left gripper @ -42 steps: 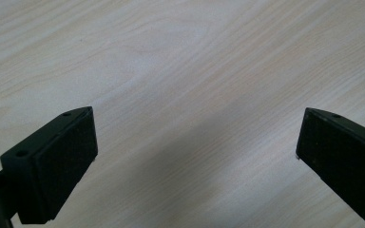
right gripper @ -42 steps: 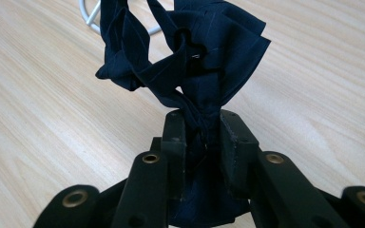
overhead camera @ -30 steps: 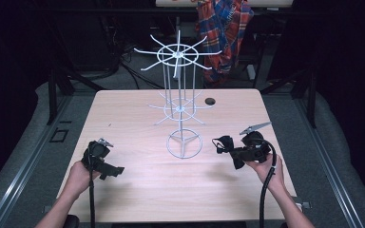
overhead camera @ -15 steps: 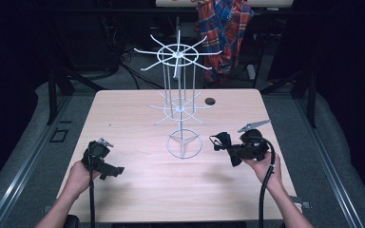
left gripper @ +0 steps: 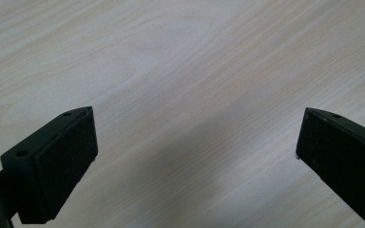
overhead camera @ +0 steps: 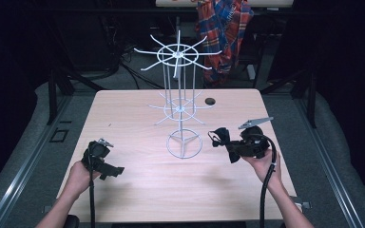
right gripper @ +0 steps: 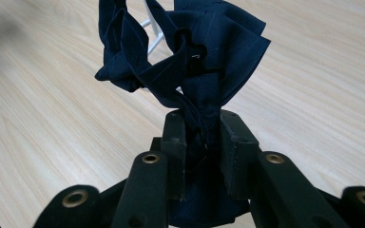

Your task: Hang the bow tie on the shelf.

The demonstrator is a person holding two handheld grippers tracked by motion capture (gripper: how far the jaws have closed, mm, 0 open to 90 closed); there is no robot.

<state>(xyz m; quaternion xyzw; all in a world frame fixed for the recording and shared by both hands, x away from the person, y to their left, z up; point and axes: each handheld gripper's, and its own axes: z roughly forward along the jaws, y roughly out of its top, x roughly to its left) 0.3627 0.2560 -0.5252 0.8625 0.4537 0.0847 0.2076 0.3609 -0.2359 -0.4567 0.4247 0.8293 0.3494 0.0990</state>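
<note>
A white wire carousel rack [overhead camera: 177, 55] stands at the middle of the wooden table [overhead camera: 138, 114], its ring base [overhead camera: 169, 147] toward the near side. My right gripper [overhead camera: 227, 144] is just right of that base and is shut on a bunched dark navy cloth [overhead camera: 218, 136]. In the right gripper view the cloth [right gripper: 209, 52] fans out above my right gripper [right gripper: 203, 118], with a bit of white wire behind it. My left gripper [overhead camera: 116, 171] sits low over the near left of the table. Its jaws stand wide apart over bare wood in the left gripper view [left gripper: 198, 114], so it is open.
A small round black spot [overhead camera: 210, 101] lies on the table behind the rack to the right. A plaid garment [overhead camera: 223, 28] hangs beyond the far edge. Cables trail from both grippers toward the near edge. Dark floor surrounds the table.
My right gripper has edged a little to the left, toward the rack's base, with the cloth still in it. My left gripper has stayed where it was.
</note>
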